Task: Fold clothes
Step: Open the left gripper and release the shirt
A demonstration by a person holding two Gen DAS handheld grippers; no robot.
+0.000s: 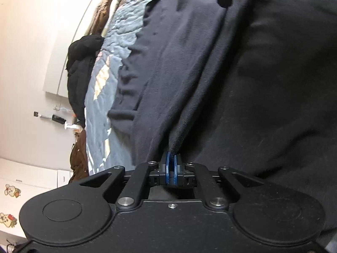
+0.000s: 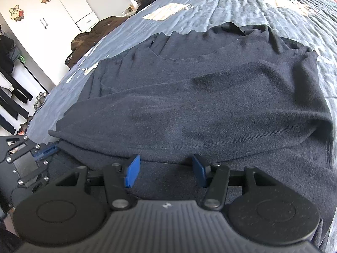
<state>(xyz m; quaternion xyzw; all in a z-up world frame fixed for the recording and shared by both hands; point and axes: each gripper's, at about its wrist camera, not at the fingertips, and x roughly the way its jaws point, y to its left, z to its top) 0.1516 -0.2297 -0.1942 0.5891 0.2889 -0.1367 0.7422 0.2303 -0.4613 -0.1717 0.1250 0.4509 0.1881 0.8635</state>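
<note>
Dark fleece top mid-fold on the bed, near edge.

My left claw (image 1: 171,164) is pressed together, pinching a gather of the fleece top (image 2: 189,97); my right claw (image 2: 166,168) stands spread, pads either side of the near hem, not gripping. The bed (image 2: 210,6) carries the garment. Judgement: soft, light, limp, non-slip; it will sag, so best taken at hem or corners.

Place: home bedroom | Evidence: quilted bedspread (image 2: 242,6); white wardrobe (image 2: 42,10) with cartoon stickers; clothes hanging on rack (image 2: 12,97)
</note>
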